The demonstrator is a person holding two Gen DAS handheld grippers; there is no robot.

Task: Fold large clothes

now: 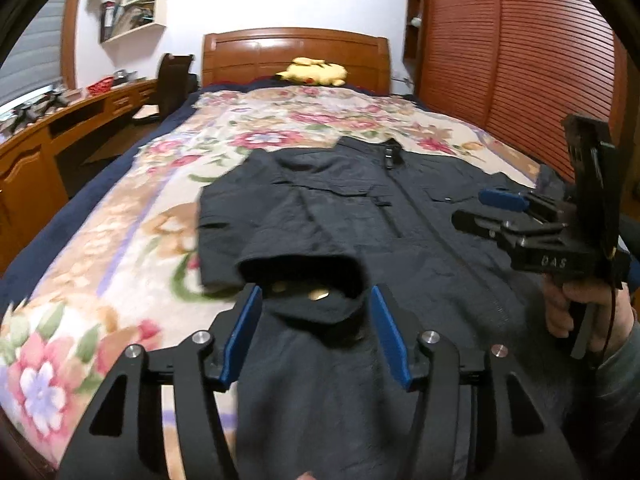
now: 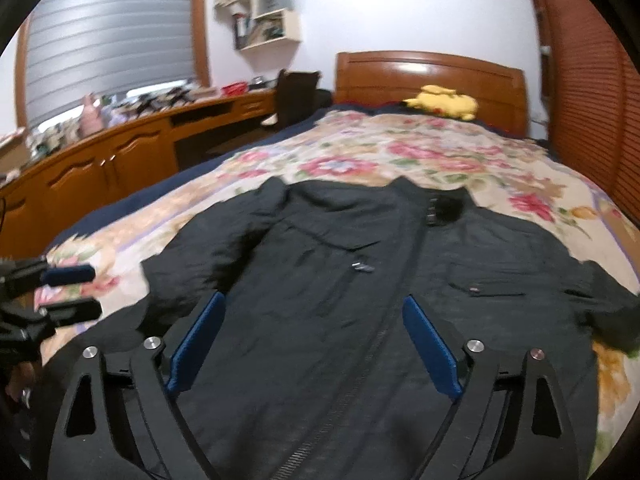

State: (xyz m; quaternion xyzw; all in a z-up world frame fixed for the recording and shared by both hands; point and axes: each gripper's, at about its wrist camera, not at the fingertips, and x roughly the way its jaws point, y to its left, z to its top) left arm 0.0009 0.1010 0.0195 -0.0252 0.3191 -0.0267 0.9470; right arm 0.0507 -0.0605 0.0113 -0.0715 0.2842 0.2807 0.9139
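While both views carry some motion blur, the main object reads clearly: a large dark navy-black jacket of matte, finely creased woven cloth lies front-up on a plush floral blanket in cream, pink and green spread over a bed with a glossy reddish-brown wooden headboard. Long axis of the jacket runs along the bed, stand-up collar toward the headboard, hem toward the cameras; a dark zipper runs down the centre, slightly slanted in the right wrist view. Flap pockets sit either side of the chest. One sleeve is folded in over the body, its round cuff opening gaping toward the left camera. Left gripper, black frame with flat blue pads, is spread wide, the fingers bracketing that cuff just above the cloth, nothing pinched. Right gripper of the same build also stands wide, hovering over the lower zipper, holding nothing; from the left view it lies level, pointing across the jacket, with a bare hand wrapped around its grip. A yellow plush toy rests against the headboard. A curved wooden desk runs beside the bed.
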